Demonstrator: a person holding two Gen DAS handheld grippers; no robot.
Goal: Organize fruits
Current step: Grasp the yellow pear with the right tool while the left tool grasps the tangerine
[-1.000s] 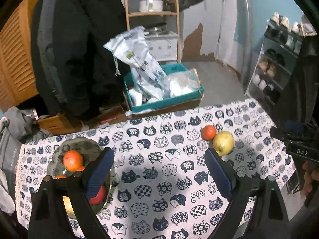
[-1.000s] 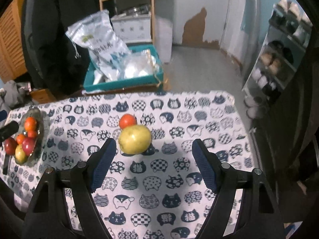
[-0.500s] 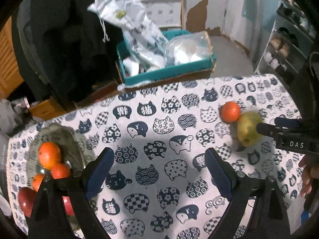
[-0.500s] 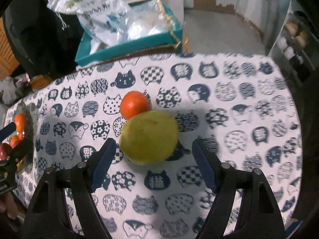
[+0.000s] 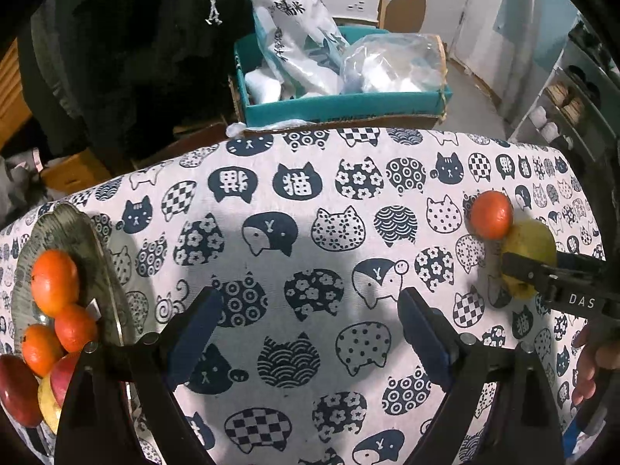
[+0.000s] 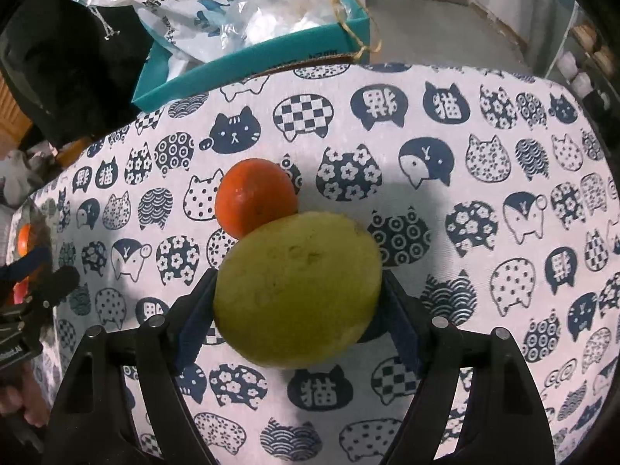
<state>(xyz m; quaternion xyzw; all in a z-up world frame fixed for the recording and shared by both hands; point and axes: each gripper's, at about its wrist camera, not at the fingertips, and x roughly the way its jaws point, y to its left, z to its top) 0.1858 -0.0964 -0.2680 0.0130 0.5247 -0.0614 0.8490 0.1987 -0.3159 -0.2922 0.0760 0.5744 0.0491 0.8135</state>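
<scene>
A yellow-green pear [image 6: 298, 290] lies on the cat-print tablecloth [image 6: 484, 193] and touches an orange tangerine [image 6: 255, 195] behind it. My right gripper [image 6: 298, 310] is open, with its blue pads on either side of the pear, close to its flanks. In the left wrist view the pear [image 5: 531, 244] and tangerine [image 5: 491, 214] lie at the right, with the right gripper [image 5: 542, 271] over the pear. My left gripper [image 5: 310, 329] is open and empty above the cloth. A grey plate [image 5: 89, 255] at the left holds several tangerines and apples [image 5: 54, 277].
A teal box [image 5: 348, 106] with plastic bags stands behind the table's far edge. A dark coat hangs at the back left. A shoe rack [image 5: 573, 93] stands at the right. The table's right edge runs close to the pear.
Both grippers have dropped and moved closer to the table. The right gripper has advanced until its open pads flank the pear. The fruits have not moved.
</scene>
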